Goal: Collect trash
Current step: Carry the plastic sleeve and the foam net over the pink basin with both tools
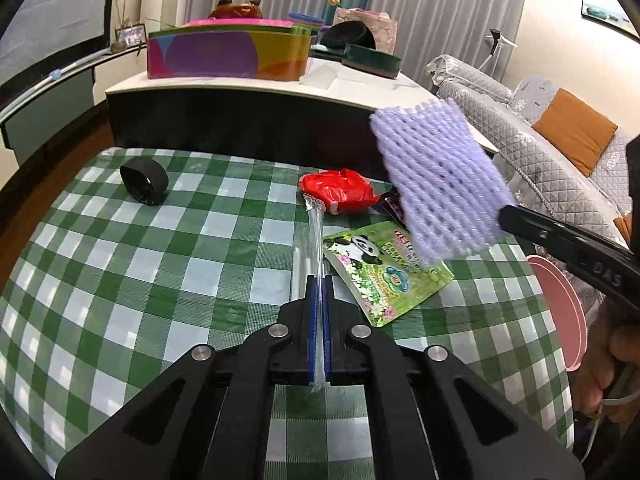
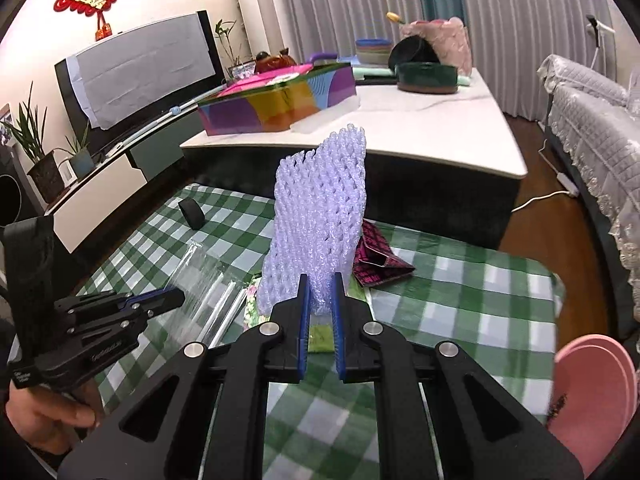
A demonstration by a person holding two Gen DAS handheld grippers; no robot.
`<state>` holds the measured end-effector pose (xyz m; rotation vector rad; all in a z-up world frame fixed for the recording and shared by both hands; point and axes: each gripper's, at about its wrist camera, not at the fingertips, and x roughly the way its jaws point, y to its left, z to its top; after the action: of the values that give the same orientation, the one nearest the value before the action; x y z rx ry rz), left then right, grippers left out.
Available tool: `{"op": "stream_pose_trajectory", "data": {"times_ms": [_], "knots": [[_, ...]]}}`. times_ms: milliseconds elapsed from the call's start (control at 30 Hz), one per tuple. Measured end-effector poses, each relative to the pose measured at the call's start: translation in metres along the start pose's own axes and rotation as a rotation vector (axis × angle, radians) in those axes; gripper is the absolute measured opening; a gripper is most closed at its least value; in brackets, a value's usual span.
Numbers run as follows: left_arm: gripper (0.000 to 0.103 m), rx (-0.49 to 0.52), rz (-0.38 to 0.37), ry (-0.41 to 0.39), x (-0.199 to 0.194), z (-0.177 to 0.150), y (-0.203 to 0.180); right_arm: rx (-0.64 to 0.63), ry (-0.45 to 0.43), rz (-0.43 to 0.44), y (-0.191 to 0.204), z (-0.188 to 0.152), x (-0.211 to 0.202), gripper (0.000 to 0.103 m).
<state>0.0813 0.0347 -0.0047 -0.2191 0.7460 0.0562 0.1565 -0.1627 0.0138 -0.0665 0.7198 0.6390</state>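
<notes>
**Trash on the checked table: two pieces in grip**

- Foam net sleeve, lilac: pinched at its lower end by the right gripper, clear of the cloth, long axis running up and away from the jaws.
- Clear plastic wrapper: clamped in the fully closed left gripper, long axis pointing straight ahead along the fingers.
- Still lying on the green checked tablecloth: panda packet, red bag, dark pink-printed wrapper.
- Black tape roll, far left, apart.
- Pink bin at the table's right edge.
</notes>
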Motion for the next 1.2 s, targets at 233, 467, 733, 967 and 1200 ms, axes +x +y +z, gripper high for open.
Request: {"op": "stream_pose_trajectory", "data": {"times_ms": [233, 467, 733, 967, 1200], "knots": [[0.002, 0.029, -0.01, -0.048, -0.023, 0.002, -0.011, -0.018, -0.03, -0.035, -0.002, -0.004, -0.047, 0.01], [0.002, 0.057, -0.042, -0.093, -0.044, 0.004, -0.028, -0.034, -0.075, -0.091, -0.015, -0.01, -0.103, 0.01], [0.002, 0.105, -0.069, -0.128, -0.058, 0.002, -0.056, 0.012, -0.148, -0.153, -0.037, -0.028, -0.145, 0.01], [0.002, 0.158, -0.095, -0.123, -0.058, -0.006, -0.083, 0.079, -0.169, -0.191, -0.064, -0.045, -0.16, 0.01], [0.002, 0.185, -0.127, -0.117, -0.052, -0.008, -0.109, 0.116, -0.176, -0.241, -0.088, -0.058, -0.172, 0.01]]}}
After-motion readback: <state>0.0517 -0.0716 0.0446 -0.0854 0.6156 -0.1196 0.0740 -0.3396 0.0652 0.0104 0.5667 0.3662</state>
